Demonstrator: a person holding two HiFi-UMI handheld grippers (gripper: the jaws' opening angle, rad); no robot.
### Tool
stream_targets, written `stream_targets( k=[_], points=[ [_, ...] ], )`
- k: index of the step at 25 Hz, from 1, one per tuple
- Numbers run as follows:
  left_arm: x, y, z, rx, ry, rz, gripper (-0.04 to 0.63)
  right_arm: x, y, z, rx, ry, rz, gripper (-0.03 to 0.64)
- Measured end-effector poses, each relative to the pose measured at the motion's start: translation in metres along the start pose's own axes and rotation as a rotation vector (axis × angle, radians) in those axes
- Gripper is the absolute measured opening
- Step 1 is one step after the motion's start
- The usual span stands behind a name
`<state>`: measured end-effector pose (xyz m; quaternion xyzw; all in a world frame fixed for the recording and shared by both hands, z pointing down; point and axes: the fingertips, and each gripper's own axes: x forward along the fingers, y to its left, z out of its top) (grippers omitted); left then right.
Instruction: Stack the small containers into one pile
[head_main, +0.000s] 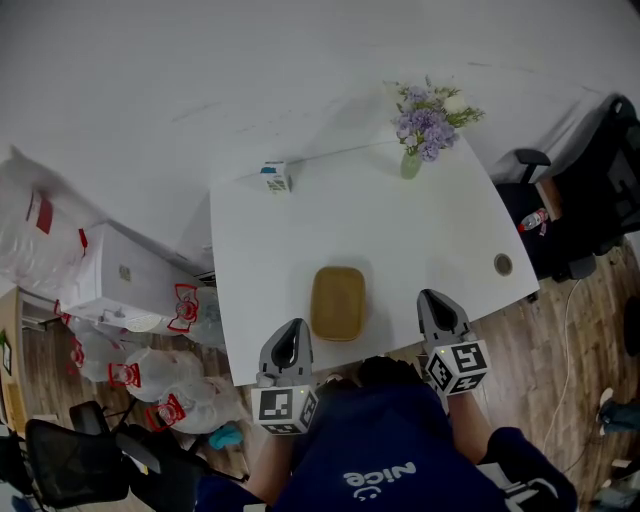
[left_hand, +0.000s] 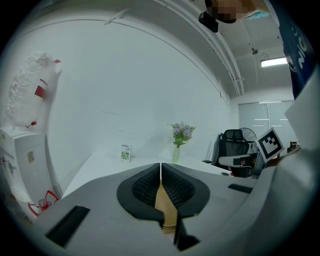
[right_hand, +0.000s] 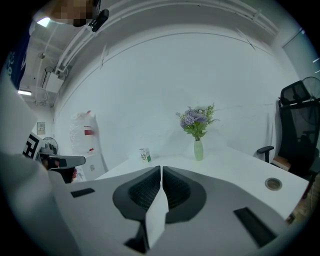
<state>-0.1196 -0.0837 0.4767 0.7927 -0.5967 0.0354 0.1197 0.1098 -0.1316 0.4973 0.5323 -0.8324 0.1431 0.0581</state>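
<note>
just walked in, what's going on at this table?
A person stands at the near edge of a white table with a gripper in each hand. The left gripper and right gripper both have their jaws together and hold nothing. A tan container sits between them, untouched; one piece or a stack, can't tell. A flower vase and a small carton stand at the far edge.

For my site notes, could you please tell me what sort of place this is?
Probably an office or meeting room: a white table with a cable grommet, a black office chair beside it, and a strip ceiling light in the left gripper view.
</note>
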Motion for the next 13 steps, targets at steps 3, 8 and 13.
stream_targets(
  k=[3, 8, 13],
  points=[
    [0.004, 0.000, 0.000, -0.002, 0.000, 0.002, 0.026, 0.003, -0.002, 0.002, -0.010, 0.003, 0.001, 0.052],
    [0.010, 0.000, 0.001, -0.002, -0.001, 0.004, 0.026, 0.008, -0.005, 0.002, -0.016, 0.012, 0.001, 0.052],
    [0.013, 0.002, 0.000, -0.004, 0.005, 0.009, 0.025, 0.012, -0.005, 0.002, -0.019, 0.016, 0.006, 0.052]
  ],
)
